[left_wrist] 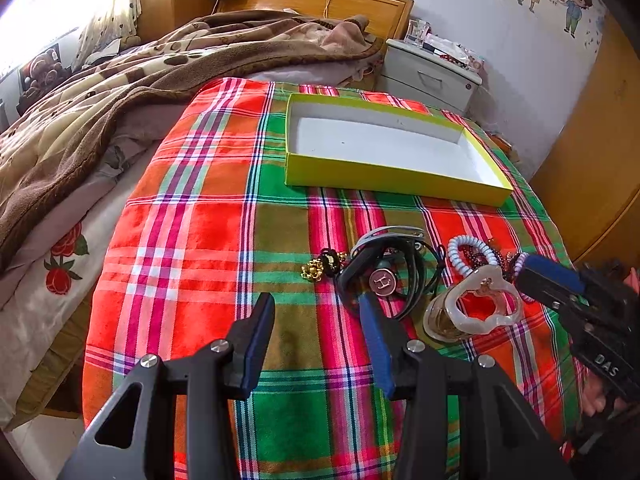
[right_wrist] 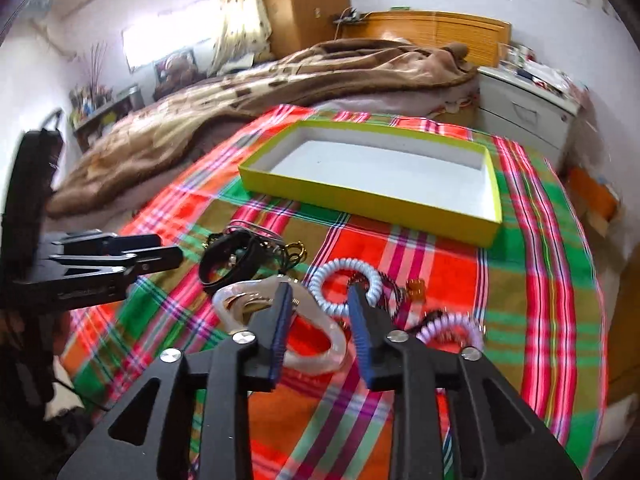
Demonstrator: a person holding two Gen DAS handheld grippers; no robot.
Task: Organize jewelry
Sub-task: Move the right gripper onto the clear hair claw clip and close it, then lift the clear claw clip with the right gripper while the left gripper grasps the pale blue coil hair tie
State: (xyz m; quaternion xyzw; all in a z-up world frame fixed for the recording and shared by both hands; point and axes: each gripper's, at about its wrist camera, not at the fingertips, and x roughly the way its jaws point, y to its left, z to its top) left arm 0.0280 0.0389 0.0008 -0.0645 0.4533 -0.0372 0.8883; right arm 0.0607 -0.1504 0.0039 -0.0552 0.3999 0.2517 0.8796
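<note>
Jewelry heaped on plaid cloth (left_wrist: 224, 240) over the bed, nearer than the empty yellow-green box (left_wrist: 384, 176); nothing in the box yet. Pile: pearly apple-shaped ring piece (right_wrist: 320, 354), pale blue coil bracelet (right_wrist: 344, 276), lilac coil bracelet (right_wrist: 452, 330), black strap with round pendant (left_wrist: 382, 280), gold bit (left_wrist: 312, 270).

Right hand-held gripper (right_wrist: 318, 294) open, low over the pile, tilted down and forward, left finger over the pearly piece, right finger at the blue coil. Likely step: first pick. Best to commit to one item, straddle a single rim of the pearly piece or the coil, close fully before lifting, lift straight to avoid dragging tangled cords.

Left hand-held gripper (left_wrist: 316, 304) open, holding nothing, hovering over bare cloth beside the black strap, pointed toward the box.
</note>
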